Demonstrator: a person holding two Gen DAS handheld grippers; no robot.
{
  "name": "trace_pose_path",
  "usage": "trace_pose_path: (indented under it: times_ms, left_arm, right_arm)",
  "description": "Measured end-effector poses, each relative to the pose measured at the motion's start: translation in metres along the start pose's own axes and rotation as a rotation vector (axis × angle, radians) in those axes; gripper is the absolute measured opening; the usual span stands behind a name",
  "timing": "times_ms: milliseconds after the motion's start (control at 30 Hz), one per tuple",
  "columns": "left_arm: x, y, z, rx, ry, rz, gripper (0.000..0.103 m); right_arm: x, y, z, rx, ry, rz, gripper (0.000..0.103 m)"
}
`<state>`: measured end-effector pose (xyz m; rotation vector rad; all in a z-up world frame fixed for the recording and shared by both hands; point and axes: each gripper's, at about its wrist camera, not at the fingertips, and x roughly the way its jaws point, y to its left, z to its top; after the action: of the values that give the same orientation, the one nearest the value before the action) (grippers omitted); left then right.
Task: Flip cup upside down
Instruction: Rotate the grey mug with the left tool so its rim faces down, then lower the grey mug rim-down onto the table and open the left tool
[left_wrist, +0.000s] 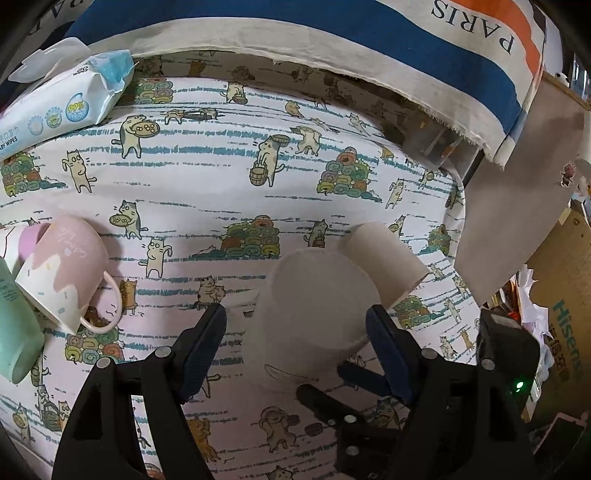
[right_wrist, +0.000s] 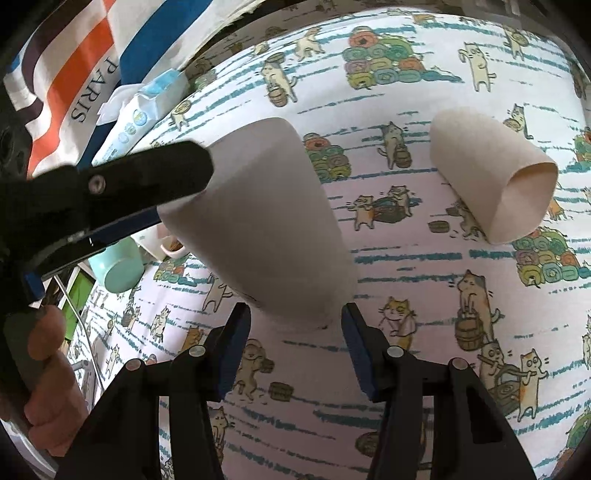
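Cup of plain white plastic, tall and tapered (left_wrist: 314, 306), stands upside down on the cat-print bed sheet (left_wrist: 207, 177), between the fingers of the left claw (left_wrist: 299, 325), whose jaws stand wide with no clear contact. The right claw (right_wrist: 295, 325) is also spread wide, holding nothing, its tips just short of the cup. Only the left view shows the pink and white handled mug (left_wrist: 62, 269) near the sheet's left edge; both show the beige paper tube (right_wrist: 495, 173) lying beyond.
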<state>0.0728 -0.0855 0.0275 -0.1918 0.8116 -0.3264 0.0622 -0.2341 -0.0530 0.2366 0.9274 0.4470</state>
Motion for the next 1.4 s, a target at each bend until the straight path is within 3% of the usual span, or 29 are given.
trace_pose_path:
  times_ms: [200,267,467,567,633,767,800,933,1033,1233,1400]
  left_arm:
    - [-0.014,-0.001,-0.003,0.049,-0.07,0.027,0.081]
    - [-0.022,-0.001,-0.003,0.071,-0.106,0.045,0.087]
    - [-0.045,0.011,-0.004,0.088,-0.206,0.096,0.09]
    - [-0.06,0.015,-0.005,0.105,-0.27,0.091,0.096]
    - [-0.072,0.016,-0.008,0.134,-0.33,0.09,0.102]
    - [-0.087,0.008,-0.019,0.238,-0.441,0.168,0.102]
    - [-0.089,0.007,-0.021,0.248,-0.46,0.177,0.102]
    - [-0.096,0.017,-0.031,0.219,-0.541,0.144,0.102]
    - [-0.094,0.024,-0.041,0.219,-0.586,0.162,0.102]
    - [-0.081,0.041,-0.054,0.175,-0.577,0.145,0.102]
    - [-0.07,0.045,-0.057,0.174,-0.564,0.178,0.102]
  right_arm:
    - [-0.013,0.002,0.003,-0.024,-0.043,-0.046,0.054]
    - [-0.018,0.007,0.004,-0.047,-0.062,-0.066,0.054]
    - [-0.048,0.024,0.01,-0.122,-0.189,-0.125,0.061]
    - [-0.068,0.03,0.012,-0.15,-0.288,-0.135,0.073]
    - [-0.079,0.032,0.012,-0.166,-0.351,-0.141,0.088]
    - [-0.094,0.03,0.012,-0.153,-0.447,-0.169,0.091]
    - [-0.098,0.029,0.011,-0.147,-0.478,-0.173,0.098]
    - [-0.108,0.029,0.003,-0.164,-0.637,-0.253,0.102]
    - [-0.101,0.029,0.0,-0.204,-0.652,-0.34,0.102]
    - [-0.085,0.032,-0.011,-0.254,-0.668,-0.389,0.102]
    - [-0.08,0.033,-0.013,-0.271,-0.658,-0.392,0.102]
